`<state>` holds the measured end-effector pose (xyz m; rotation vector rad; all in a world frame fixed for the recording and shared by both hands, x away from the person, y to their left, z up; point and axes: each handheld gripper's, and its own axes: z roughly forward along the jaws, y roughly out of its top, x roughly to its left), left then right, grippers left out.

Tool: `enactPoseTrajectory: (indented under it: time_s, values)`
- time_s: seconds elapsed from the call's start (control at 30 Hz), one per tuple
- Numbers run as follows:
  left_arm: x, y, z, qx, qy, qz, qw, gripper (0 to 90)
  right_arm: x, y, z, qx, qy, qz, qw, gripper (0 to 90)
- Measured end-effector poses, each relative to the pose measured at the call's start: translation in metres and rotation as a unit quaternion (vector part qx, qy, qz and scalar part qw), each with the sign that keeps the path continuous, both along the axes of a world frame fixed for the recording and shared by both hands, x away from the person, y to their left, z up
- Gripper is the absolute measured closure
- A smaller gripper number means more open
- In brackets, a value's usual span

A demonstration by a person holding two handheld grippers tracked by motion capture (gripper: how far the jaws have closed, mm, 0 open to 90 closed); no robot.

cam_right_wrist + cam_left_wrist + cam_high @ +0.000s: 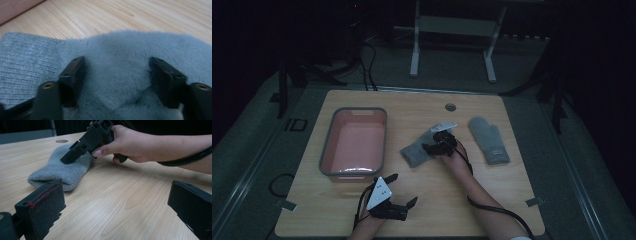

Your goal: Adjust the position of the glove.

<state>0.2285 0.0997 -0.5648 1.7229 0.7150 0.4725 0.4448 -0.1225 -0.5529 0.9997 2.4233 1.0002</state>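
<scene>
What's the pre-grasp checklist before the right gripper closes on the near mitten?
1. Right gripper down on the near mitten, fuzzy body between the jaws: ok.
2. Pads pinching fabric: not ok, jaws stand apart.
3. Left gripper open, off the work: ok.
4. Pink bin ready for a drop: ok.
5. Second mitten lying apart on the table: ok.
6. Grip depth into the fabric: cannot tell.

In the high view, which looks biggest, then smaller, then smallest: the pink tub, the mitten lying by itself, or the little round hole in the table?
1. The pink tub, clearly the biggest.
2. The mitten lying by itself on the right.
3. The little round hole, the smallest by far.
</scene>
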Motion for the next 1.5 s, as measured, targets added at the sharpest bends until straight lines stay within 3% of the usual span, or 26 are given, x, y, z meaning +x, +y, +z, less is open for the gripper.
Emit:
enactPoseTrajectory:
  time_s: [0.13, 0.17, 0.2, 0.23, 0.4, 0.53, 0.7, 0.73, 0.8, 0.83, 0.87, 0.97, 1.1, 1.17, 1.27, 1.33, 1.37, 1.5]
  values:
    - [0.0, 0.0, 0.0, 0.001, -0.002, 0.0, 1.0, 1.3, 0.003, -0.003, -0.001, 0.01, 0.005, 0.021, 0.9997, 58.4]
    - [0.0, 0.0, 0.0, 0.001, -0.002, 0.0, 1.0, 1.3, 0.003, -0.003, -0.001, 0.01, 0.005, 0.021, 0.9997, 58.4]
    - [0.0, 0.0, 0.0, 0.0, -0.002, 0.0, 1.0, 1.3, 0.003, -0.003, 0.0, 0.009, 0.007, 0.035, 0.9993, 68.1]
    - [0.0, 0.0, 0.0, -0.001, -0.001, 0.001, 1.0, 1.3, 0.004, -0.003, 0.001, 0.01, 0.008, 0.04, 0.9991, 72.3]
    - [0.001, 0.002, 0.001, -0.01, 0.001, 0.004, 0.9999, 1.3, 0.005, -0.008, 0.009, 0.015, 0.018, 0.06, 0.9979, 78.3]
    - [0.001, 0.004, 0.001, -0.011, 0.0, 0.008, 0.9999, 1.3, -0.005, -0.019, 0.026, 0.011, 0.011, 0.112, 0.9936, 79.4]
    - [0.001, 0.004, 0.002, -0.014, -0.001, 0.012, 0.9998, 1.3, -0.021, -0.034, 0.049, 0.011, -0.005, 0.187, 0.9824, 79.5]
    - [0.002, 0.004, 0.002, -0.015, -0.001, 0.012, 0.9998, 1.3, -0.024, -0.036, 0.054, 0.006, -0.008, 0.203, 0.979, 79.5]
    - [0.002, 0.004, 0.002, -0.015, 0.001, 0.014, 0.9998, 1.3, -0.032, -0.041, 0.063, 0.013, -0.017, 0.245, 0.9692, 79.4]
    - [0.002, 0.004, 0.002, -0.015, 0.001, 0.014, 0.9998, 1.3, -0.032, -0.041, 0.063, 0.013, -0.017, 0.245, 0.9692, 79.4]
    - [0.002, 0.004, 0.002, -0.018, 0.001, 0.014, 0.9997, 1.3, -0.039, -0.045, 0.07, 0.019, -0.011, 0.286, 0.9579, 79.4]
    - [0.002, 0.004, 0.002, -0.018, 0.001, 0.013, 0.9998, 1.3, -0.044, -0.049, 0.07, 0.022, -0.008, 0.317, 0.948, 79.1]
    - [0.001, 0.004, 0.002, -0.017, 0.001, 0.012, 0.9998, 1.3, -0.041, -0.048, 0.055, 0.008, 0.012, 0.345, 0.9386, 78.8]
    - [0.001, 0.004, 0.002, -0.015, 0.002, 0.011, 0.9998, 1.3, -0.038, -0.046, 0.044, 0.005, 0.028, 0.354, 0.9348, 78.6]
    - [0.001, 0.004, 0.002, -0.015, 0.0, 0.012, 0.9998, 1.3, -0.03, -0.041, 0.027, -0.005, 0.048, 0.358, 0.9325, 78.2]
    - [0.001, 0.004, 0.002, -0.015, -0.001, 0.01, 0.9998, 1.3, -0.026, -0.038, 0.018, -0.024, 0.044, 0.361, 0.9311, 75.7]
    - [0.001, 0.004, 0.002, -0.015, -0.001, 0.01, 0.9998, 1.3, -0.024, -0.037, 0.015, -0.032, 0.046, 0.359, 0.9318, 73.4]
    - [0.001, 0.004, 0.002, -0.016, 0.0, 0.009, 0.9998, 1.3, -0.019, -0.034, 0.014, -0.039, 0.055, 0.362, 0.9296, 58.9]
